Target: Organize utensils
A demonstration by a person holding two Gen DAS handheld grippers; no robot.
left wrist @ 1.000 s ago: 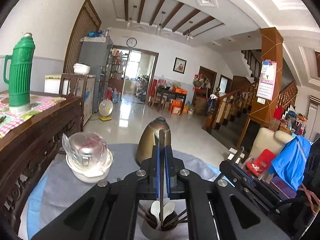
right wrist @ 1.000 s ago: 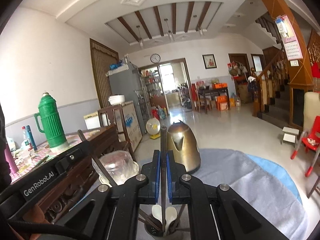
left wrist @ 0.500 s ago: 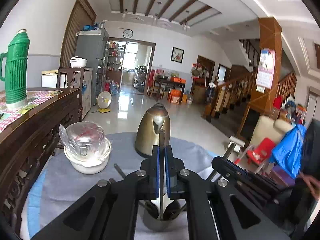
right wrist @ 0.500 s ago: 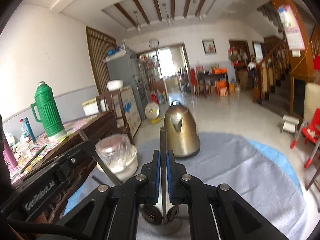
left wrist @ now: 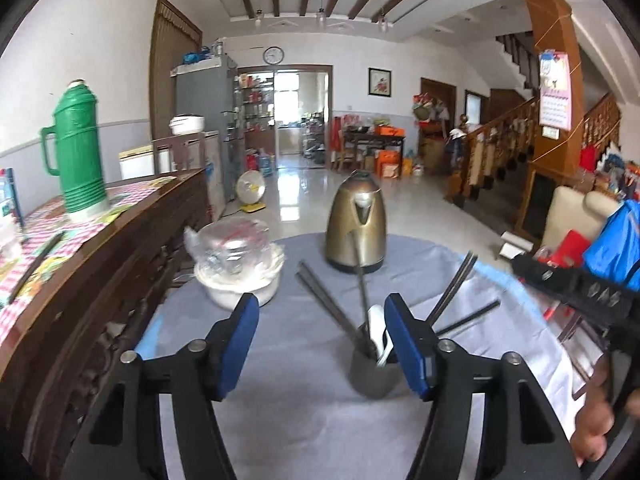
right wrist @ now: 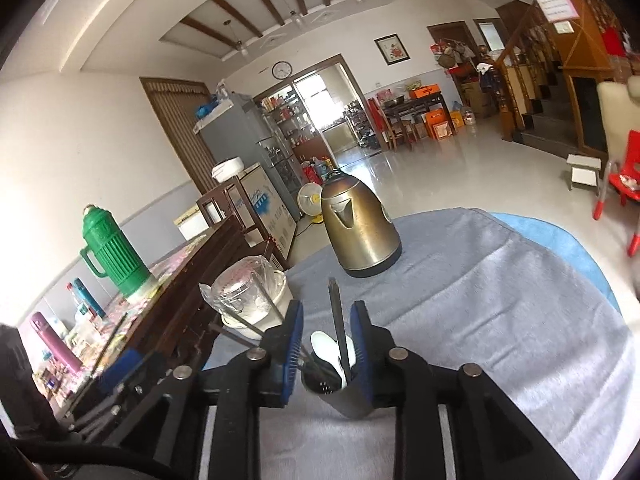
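Utensils splay from the holder between both grippers' parted jaws.

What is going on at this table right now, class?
A person with a handheld gripper in each hand is sorting utensils into a dark holder cup on the grey cloth-covered table. Both the left gripper and right gripper are open and hold nothing. Dark chopsticks and a white spoon stand in the cup. A brass kettle and a plastic-wrapped bowl sit behind.
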